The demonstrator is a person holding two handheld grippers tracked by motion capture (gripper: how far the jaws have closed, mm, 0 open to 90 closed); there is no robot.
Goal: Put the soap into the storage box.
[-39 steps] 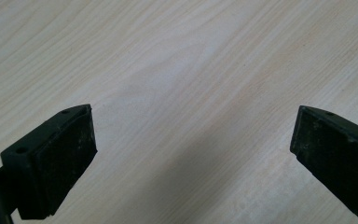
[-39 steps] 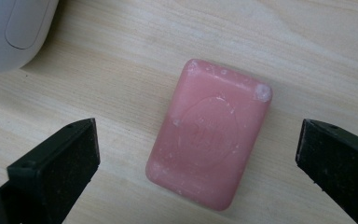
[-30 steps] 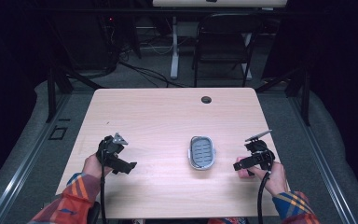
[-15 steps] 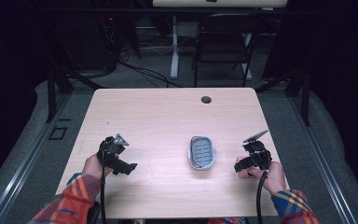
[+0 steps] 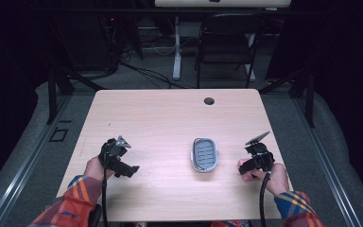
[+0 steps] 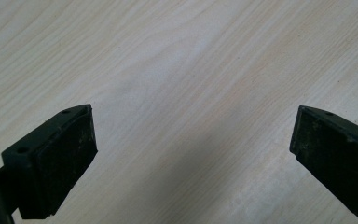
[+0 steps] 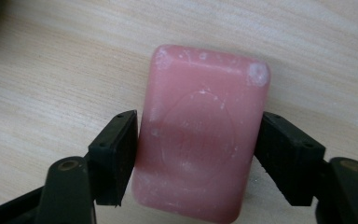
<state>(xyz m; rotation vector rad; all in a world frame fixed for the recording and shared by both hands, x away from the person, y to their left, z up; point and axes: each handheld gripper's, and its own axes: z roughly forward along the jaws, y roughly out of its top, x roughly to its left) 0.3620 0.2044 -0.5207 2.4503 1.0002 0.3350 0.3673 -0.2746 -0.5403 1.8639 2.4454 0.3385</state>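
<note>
Two grippers low in frame: right gripper (image 7: 198,154) clamped on pink soap bar (image 7: 203,130), left gripper (image 6: 191,140) spread wide over bare table (image 5: 160,118); soap dish (image 5: 204,154) centre.

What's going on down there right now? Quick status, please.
Left gripper open over bare table. Right gripper shut on pink soap bar. Empty soap dish mid-table, path clear.

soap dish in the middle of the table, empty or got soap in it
Empty: the soap dish shows only its bare ribbed floor; the pink soap sits between the right gripper's jaws.
</note>
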